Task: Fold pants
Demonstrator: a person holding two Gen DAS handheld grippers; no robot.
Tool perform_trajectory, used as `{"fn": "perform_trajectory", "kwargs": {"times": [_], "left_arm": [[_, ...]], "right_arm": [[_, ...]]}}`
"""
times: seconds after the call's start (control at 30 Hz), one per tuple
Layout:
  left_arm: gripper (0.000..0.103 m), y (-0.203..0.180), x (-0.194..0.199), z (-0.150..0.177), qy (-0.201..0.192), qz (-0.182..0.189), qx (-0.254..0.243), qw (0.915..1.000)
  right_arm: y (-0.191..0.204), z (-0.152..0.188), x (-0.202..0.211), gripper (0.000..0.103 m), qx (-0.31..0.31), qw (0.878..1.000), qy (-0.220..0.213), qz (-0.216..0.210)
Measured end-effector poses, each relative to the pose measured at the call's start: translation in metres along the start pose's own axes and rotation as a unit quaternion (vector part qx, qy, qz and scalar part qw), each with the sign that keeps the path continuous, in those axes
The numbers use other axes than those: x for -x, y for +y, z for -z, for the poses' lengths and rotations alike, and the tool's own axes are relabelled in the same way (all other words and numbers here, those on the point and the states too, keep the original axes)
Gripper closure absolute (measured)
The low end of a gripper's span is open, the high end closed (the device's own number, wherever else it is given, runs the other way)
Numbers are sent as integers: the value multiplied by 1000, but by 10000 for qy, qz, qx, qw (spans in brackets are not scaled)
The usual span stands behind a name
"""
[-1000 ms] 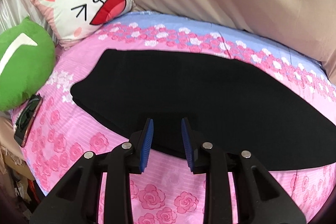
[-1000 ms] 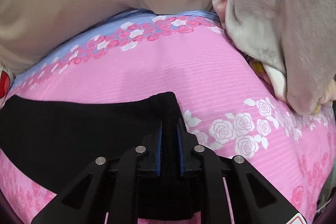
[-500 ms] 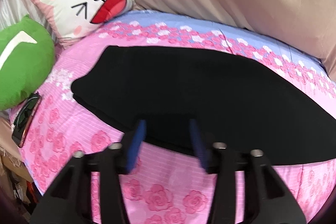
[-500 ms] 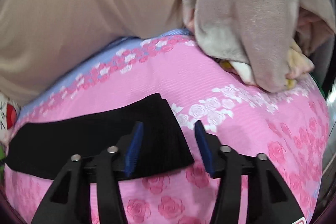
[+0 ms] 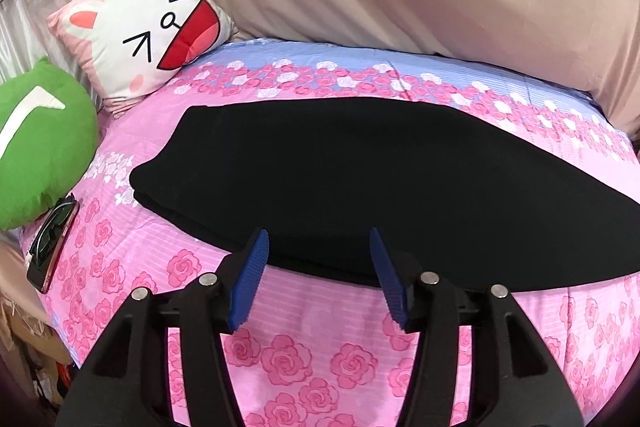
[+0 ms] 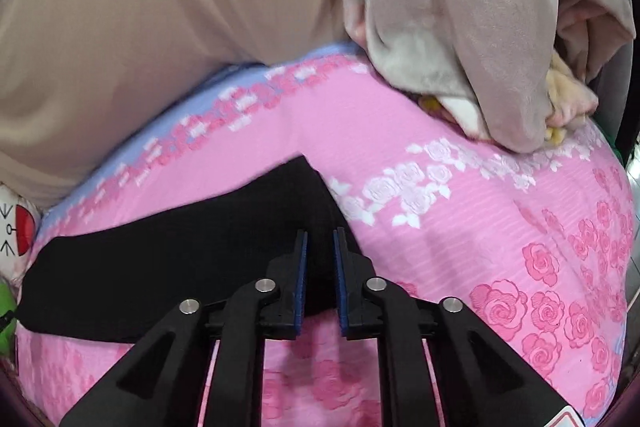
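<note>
- Black pants (image 5: pixel 340 183) are lying folded lengthwise on the pink bed (image 5: pixel 280 355).
- Left hand-held gripper (image 5: pixel 320 275) is hovering spread at their near edge.
- Right hand-held gripper (image 6: pixel 320 283) is sitting narrowly parted over their end, gripping nothing.

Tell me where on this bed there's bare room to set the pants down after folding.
Free sheet runs between the black pants and the grey blanket heap, and along the near edge in front of the left gripper. The head end is crowded: cat pillow, green cushion, phone.
</note>
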State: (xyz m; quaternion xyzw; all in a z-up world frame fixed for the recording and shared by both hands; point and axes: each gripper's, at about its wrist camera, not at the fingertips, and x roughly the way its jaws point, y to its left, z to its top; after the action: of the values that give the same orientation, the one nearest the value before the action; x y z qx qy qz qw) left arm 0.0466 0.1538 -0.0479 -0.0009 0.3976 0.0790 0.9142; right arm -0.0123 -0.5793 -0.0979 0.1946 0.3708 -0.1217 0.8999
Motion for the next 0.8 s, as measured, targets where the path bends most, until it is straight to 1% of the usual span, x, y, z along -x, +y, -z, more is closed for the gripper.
{"fn": "perform_trajectory", "kwargs": {"times": [0.03,0.07,0.17,0.2,0.23,0.3,0.37,0.4,0.43,0.47,0.5,0.53,0.57,0.6,0.67,0.73,0.8], "left_arm": [[48,-3,-1,0,-7,10,-22,10000],[47,-7,-2,-1,3,17,-39,10000],[47,-18,-4,-1,51,75,-87,9999],[47,-21,-4,-1,51,104,-119,9999],[47,-26,-4,-1,44,130,-176,9998],[46,-32,-3,-1,35,165,-244,9996],[41,-36,-3,-1,22,207,-254,9995],[41,-37,-2,-1,15,221,-254,9994],[39,-38,-2,0,9,239,-260,9994],[35,-38,-1,1,-1,266,-257,9993],[34,-39,0,1,-11,291,-252,9993],[34,-39,0,2,-18,315,-254,9992],[34,-39,1,3,-21,323,-264,9991],[34,-39,1,4,-30,319,-271,9991],[34,-36,2,5,-48,298,-274,9992],[33,-33,2,5,-36,341,-253,9991],[30,-28,1,4,-27,393,-209,9990]], "right_arm": [[-2,4,-14,89,39,9994,302,135],[-1,8,-18,83,95,9995,285,110],[3,10,-1,47,-8,10000,90,8],[3,12,5,46,-37,10000,-5,10],[3,13,4,46,-30,10000,22,9],[1,15,-3,46,-92,9998,198,35],[-3,17,-14,45,-193,9990,399,26],[-2,16,-14,44,-216,9992,336,-26],[-2,15,-14,44,-248,9991,340,-49],[-2,14,-15,51,-293,9989,343,-99],[-3,14,-16,72,-352,9988,334,-111],[-4,13,-18,78,-438,9981,392,-185],[-6,12,-20,82,-583,9966,443,-377],[-7,12,-19,83,-808,9941,436,-579],[-1,8,-11,83,-890,9924,310,-788],[12,0,6,83,-973,9883,81,-1170],[33,-13,28,84,-921,9838,-161,-1532]]}}
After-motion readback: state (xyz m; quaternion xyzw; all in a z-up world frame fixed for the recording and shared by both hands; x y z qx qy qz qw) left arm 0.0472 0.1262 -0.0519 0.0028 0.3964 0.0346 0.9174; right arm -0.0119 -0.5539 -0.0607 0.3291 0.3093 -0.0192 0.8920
